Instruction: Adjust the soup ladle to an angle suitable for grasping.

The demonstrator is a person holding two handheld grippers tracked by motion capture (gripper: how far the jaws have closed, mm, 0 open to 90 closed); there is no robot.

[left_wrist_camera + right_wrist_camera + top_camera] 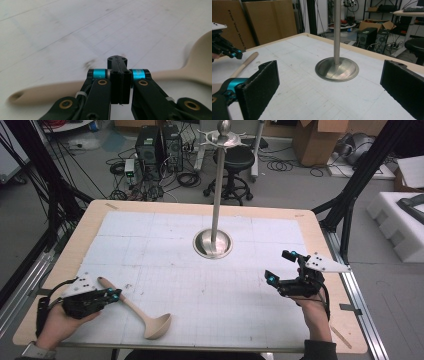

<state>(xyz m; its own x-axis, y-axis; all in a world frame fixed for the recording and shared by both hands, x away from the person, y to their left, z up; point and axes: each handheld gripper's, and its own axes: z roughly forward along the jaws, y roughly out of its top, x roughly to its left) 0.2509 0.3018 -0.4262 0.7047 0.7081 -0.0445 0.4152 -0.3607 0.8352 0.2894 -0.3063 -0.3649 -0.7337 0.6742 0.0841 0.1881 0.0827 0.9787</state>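
Light wooden table [70, 265] with white gridded mat [200, 270], matte, scuffed. Polished steel pole stand with round dished base [213, 243] at mat centre, about 12 o'clock. Beige smooth ladle [135, 307], long handle, oval bowl, lies flat at 7 o'clock, bowl toward near edge. Left gripper [116, 294]: black jaws pressed together, empty, tips over ladle handle; contact unclear. Right gripper [279, 267] at 4 o'clock: jaws spread wide, rough black pads, holds nothing.

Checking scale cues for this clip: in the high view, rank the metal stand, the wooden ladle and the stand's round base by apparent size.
1. Metal stand, pole and top together, the tallest.
2. Wooden ladle, shorter than the stand. It lies nearer the camera, so their true order is unsure.
3. Round base, smallest.
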